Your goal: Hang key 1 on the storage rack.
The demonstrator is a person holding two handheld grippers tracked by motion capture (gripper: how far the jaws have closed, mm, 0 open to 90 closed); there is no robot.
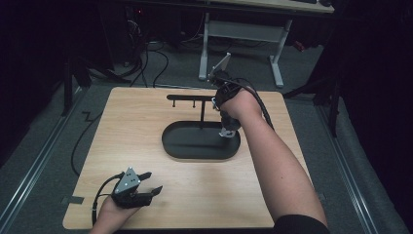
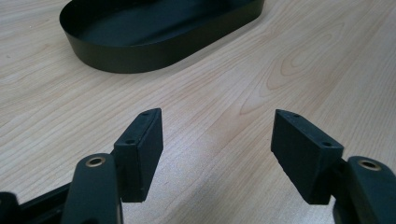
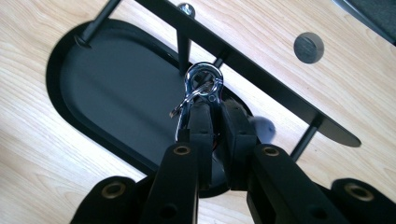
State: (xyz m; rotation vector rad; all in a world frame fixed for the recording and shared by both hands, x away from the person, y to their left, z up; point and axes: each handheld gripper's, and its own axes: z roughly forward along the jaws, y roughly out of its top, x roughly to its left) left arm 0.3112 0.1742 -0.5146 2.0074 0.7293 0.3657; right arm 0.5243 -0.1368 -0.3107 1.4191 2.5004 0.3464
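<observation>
Right gripper view — right gripper (image 3: 217, 116) clamped on shiny chrome clip (image 3: 201, 86) over matte black oval tray (image 3: 70, 70); left gripper (image 2: 217, 154) wide.

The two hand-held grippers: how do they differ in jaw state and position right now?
The left hand-held gripper has its jaws wide apart with nothing between them; the right hand-held gripper is shut on a silver metal ring clip. The left one sits low at the near edge of the wooden table, while the right one is up at the black rack over the oval tray. Both have black jaws.
</observation>
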